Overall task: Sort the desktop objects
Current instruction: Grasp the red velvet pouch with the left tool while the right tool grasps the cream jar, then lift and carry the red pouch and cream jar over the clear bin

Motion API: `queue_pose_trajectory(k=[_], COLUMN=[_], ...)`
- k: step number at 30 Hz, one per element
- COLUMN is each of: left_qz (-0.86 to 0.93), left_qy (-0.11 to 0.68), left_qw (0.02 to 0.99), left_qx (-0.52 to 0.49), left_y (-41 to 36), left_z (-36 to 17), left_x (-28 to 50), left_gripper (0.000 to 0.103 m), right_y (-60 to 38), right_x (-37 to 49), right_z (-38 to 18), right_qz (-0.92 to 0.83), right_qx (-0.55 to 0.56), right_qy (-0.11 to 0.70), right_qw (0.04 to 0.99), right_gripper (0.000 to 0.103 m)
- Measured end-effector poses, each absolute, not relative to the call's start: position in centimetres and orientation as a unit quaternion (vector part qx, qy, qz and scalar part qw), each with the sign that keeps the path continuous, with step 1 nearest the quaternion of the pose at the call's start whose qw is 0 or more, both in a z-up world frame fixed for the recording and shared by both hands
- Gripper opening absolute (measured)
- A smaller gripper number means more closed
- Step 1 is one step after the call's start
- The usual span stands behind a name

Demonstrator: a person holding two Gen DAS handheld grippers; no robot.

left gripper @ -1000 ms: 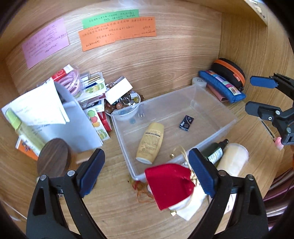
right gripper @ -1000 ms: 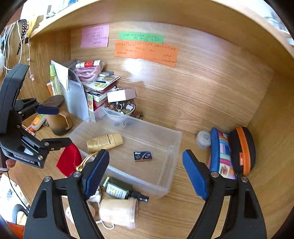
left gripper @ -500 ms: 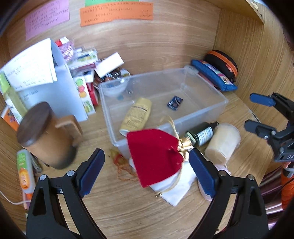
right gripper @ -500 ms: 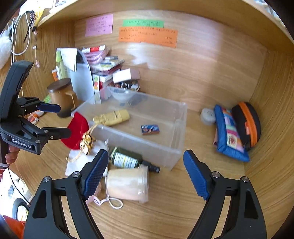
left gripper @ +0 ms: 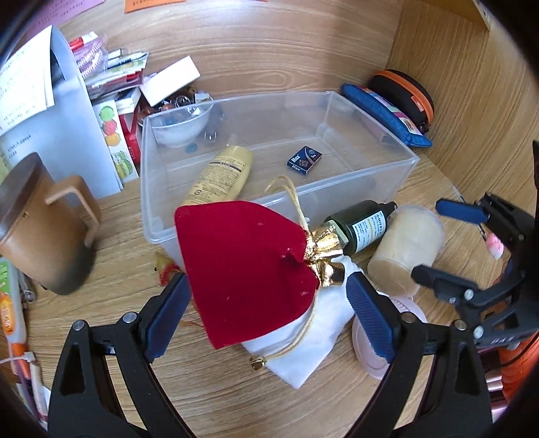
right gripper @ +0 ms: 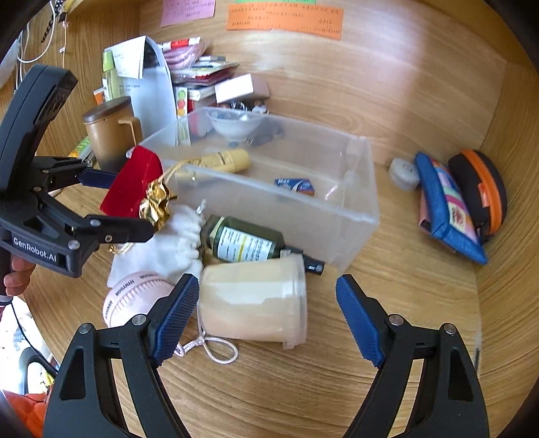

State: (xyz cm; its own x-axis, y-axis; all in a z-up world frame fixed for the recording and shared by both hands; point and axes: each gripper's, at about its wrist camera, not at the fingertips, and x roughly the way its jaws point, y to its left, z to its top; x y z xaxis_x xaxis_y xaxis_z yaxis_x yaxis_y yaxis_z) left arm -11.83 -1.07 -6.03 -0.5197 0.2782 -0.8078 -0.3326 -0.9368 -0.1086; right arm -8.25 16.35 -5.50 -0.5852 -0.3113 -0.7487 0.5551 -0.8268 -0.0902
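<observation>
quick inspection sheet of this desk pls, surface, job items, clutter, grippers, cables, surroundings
surface: wooden desk, crowded on its left side.
job's things: clear bin holds a yellow tube and a small blue box; outside its front wall lie a red pouch on a white pouch, a green bottle, a cream jar on its side, a pink round case.
clutter: brown mug, stacked papers and packets, blue pencil case, orange-trimmed case.
grippers: left gripper open over the red pouch; right gripper open around the cream jar, no clamp seen.
cables: white cords hang at far left.
surroundings: wooden alcove walls, coloured notes.
</observation>
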Motion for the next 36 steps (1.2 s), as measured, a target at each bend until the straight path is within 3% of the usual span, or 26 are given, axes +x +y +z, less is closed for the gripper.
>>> queue_pose_trajectory(k=[7, 18, 19, 20, 21, 22, 27, 32, 36], left_qz=[0.865, 0.88, 0.88, 0.881, 0.882, 0.883, 0.884, 0.884, 0.889], left_qy=[0.008, -0.013, -0.014, -0.015, -0.016, -0.017, -0.031, -0.041, -0.035], left_qw=[0.167, 0.148, 0.149, 0.149, 0.149, 0.147, 0.15, 0.162, 0.161], left_qx=[-0.473, -0.452, -0.451, -0.449, -0.447, -0.446, -0.442, -0.437, -0.427], left_y=[-1.1, -1.4, -1.5, -1.6, -1.7, -1.7, -2.2, -2.6, -2.5], left_z=[-7.0, -7.0, -7.0, -7.1, -7.1, -7.1, -7.1, -6.7, -6.1], left_x=[-13.0, -13.6, -13.6, -13.6, -13.5, -13.5, -13.3, -12.8, -11.9], left_gripper=[0.094, 0.093, 0.091, 0.089, 0.087, 0.082, 0.074, 0.059, 0.054], right_y=[16.8, 16.1, 16.2, 16.3, 16.3, 16.3, 16.2, 17.1, 18.1], right_x=[-8.6, -9.1, -9.1, -9.2, -9.1, -9.1, -8.7, -9.3, -9.4], right_z=[-5.9, -7.6, -7.6, -7.5, -7.5, -7.5, -7.4, -7.1, -6.6], right_qz=[-0.874, -0.864, -0.866, -0.866, -0.864, -0.861, -0.865, -0.864, -0.868], right_qx=[0.384, 0.393, 0.39, 0.389, 0.389, 0.389, 0.381, 0.395, 0.397], right_qy=[0.146, 0.18, 0.177, 0.171, 0.166, 0.161, 0.163, 0.138, 0.121], right_qw=[0.259, 0.257, 0.259, 0.265, 0.274, 0.285, 0.283, 0.281, 0.273], right_gripper=[0.088, 0.085, 0.084, 0.078, 0.065, 0.063, 0.062, 0.062, 0.062])
